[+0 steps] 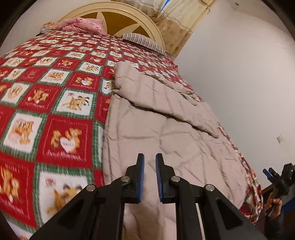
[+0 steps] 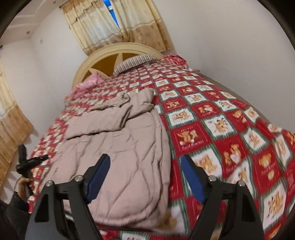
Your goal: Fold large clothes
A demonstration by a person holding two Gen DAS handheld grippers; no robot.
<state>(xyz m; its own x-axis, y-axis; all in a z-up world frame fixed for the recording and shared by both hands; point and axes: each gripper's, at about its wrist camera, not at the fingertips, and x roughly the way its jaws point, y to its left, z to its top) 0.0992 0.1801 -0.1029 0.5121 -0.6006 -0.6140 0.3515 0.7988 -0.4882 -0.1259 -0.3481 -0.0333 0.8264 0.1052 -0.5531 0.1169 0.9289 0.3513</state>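
Observation:
A beige quilted coat (image 1: 166, 133) lies spread on the bed, with one part folded over its far end. In the right wrist view the coat (image 2: 119, 140) looks crumpled at its far end. My left gripper (image 1: 149, 166) hovers over the coat's near end. Its jaws are shut, with only a narrow slit between the blue pads and nothing in them. My right gripper (image 2: 145, 158) stands wide open above the coat's near edge, nothing between its fingers. The other gripper shows at the edge of each view: the right one (image 1: 271, 174), the left one (image 2: 33, 160), each held in a hand.
A red, white and green bear-print blanket (image 1: 55, 92) covers the bed. At the cream headboard (image 1: 118, 13) lie a striped pillow (image 1: 145, 41) and pink bedding (image 1: 81, 25). Curtains (image 2: 114, 27) hang behind. A white wall (image 1: 239, 73) runs along the bed's side.

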